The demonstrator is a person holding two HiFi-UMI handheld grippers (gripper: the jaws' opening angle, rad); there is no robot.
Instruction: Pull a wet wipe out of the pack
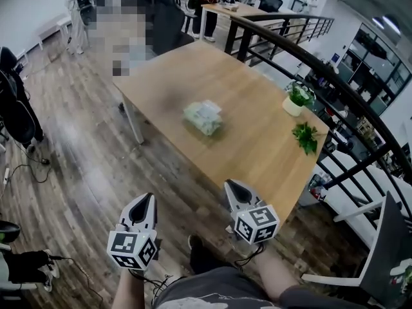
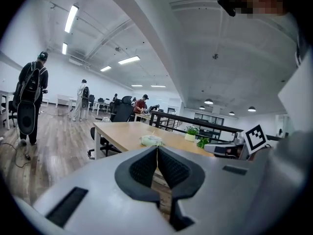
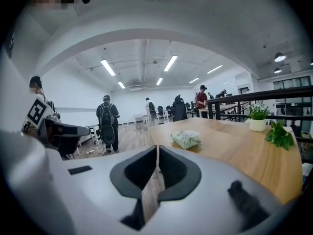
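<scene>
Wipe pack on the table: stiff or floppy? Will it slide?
Wipe pack looks like a soft, crinkled pouch, so probably squashy, not rigid. It lies flat and low: unlikely to roll or tip. On the smooth wooden table it may slide unless pinned.

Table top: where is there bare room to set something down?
Bare: the table end beyond the wet wipe pack, and the near strip before it. Crowded only along the right edge: potted plant and leafy sprig.

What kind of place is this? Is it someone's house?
Probably not a house. It looks like a big open office: long strip lights on the ceiling, a black office chair at the wooden table, and another desk farther back with people around.
</scene>
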